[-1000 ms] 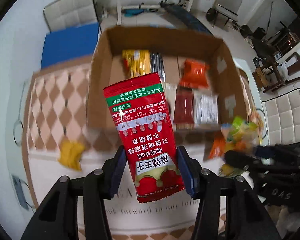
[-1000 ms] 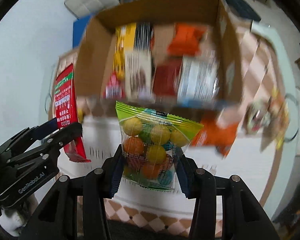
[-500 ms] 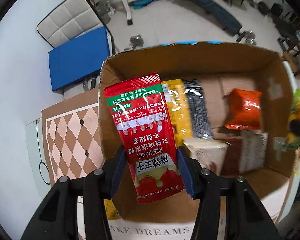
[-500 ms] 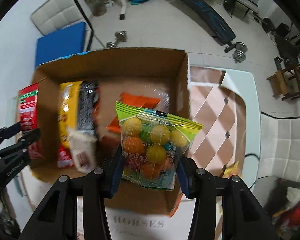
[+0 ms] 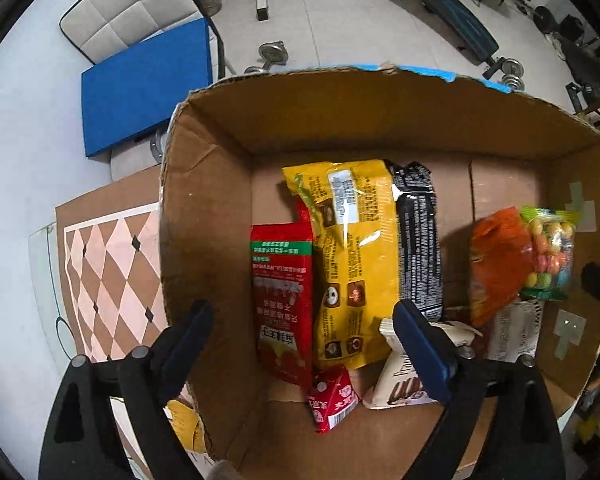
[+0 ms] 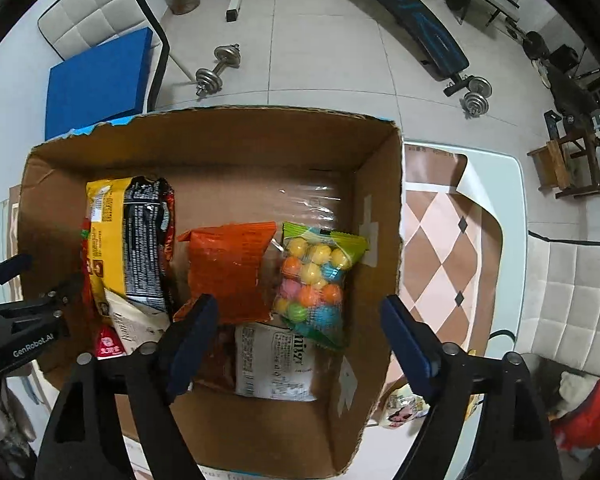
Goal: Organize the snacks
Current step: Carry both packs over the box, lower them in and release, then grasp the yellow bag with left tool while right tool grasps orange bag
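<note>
Snacks are lying in the cardboard box [image 5: 204, 184]: the red packet [image 5: 283, 296] at nine o'clock and the candy-ball bag [image 6: 314, 280] at three, both looking light, soft, crinkly, best pinched at a sealed edge, while the left gripper [image 5: 304, 344] and right gripper [image 6: 296, 340] are hovering above, jaws just having been opening, released and empty.

A white packet [image 6: 274, 362] between the right gripper's fingers lies half under the orange bag [image 6: 230, 272] and candy bag [image 6: 314, 284]. Beyond the left finger, the yellow bag [image 6: 102, 240] is mostly covered by the black packet [image 6: 146, 240]. Print everywhere is too small to read.
</note>
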A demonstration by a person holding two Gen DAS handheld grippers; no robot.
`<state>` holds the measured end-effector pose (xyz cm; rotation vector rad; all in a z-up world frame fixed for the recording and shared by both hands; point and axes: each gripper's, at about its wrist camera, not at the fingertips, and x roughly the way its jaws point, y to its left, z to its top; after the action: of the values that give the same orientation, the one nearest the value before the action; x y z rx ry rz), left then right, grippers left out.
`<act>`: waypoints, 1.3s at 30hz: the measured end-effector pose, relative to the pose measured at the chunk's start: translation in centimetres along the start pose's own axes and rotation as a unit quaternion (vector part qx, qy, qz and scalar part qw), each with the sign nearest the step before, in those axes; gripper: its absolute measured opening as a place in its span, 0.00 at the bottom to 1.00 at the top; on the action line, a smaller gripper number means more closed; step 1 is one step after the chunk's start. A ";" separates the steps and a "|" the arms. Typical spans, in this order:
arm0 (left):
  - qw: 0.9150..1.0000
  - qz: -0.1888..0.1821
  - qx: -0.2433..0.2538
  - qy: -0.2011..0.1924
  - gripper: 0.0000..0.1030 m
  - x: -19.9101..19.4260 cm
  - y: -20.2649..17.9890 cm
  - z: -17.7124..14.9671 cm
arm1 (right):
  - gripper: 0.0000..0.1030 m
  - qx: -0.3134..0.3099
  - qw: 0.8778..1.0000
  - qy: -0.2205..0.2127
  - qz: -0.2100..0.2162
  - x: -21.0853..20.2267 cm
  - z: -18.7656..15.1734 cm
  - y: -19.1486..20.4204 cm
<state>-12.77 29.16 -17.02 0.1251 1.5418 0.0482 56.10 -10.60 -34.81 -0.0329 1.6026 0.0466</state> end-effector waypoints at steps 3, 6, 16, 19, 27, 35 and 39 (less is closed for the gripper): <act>1.000 -0.010 -0.005 -0.008 0.89 -0.7 0.0 -0.2 | 0.88 0.000 1.000 -0.001 0.004 -0.4 -0.5 0.1; 0.999 -0.027 -0.013 -0.019 0.89 -1.6 0.2 -0.8 | 0.88 0.001 1.000 -0.004 0.010 -1.0 -1.3 0.2; 0.995 -0.059 -0.035 -0.073 0.90 -5.9 0.1 -4.6 | 0.92 -0.002 0.999 -0.038 0.015 -3.6 -6.2 1.0; 0.993 -0.066 -0.042 -0.093 0.90 -7.6 0.0 -6.4 | 0.93 -0.003 0.998 -0.053 0.016 -4.8 -8.1 1.5; 0.985 -0.048 -0.055 -0.158 0.90 -11.8 -0.6 -11.9 | 0.93 0.000 0.996 -0.091 0.025 -8.1 -13.1 1.9; 0.976 -0.046 -0.063 -0.204 0.90 -14.9 -1.1 -16.6 | 0.93 0.013 0.991 -0.123 0.044 -11.6 -17.5 0.9; 0.973 -0.048 -0.061 -0.216 0.90 -16.0 -1.5 -18.0 | 0.93 0.011 0.990 -0.137 0.041 -12.9 -19.0 0.8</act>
<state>-31.23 26.86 -1.75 -0.0372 1.1048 0.0355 37.55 -10.90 -21.27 0.0551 1.3286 0.0939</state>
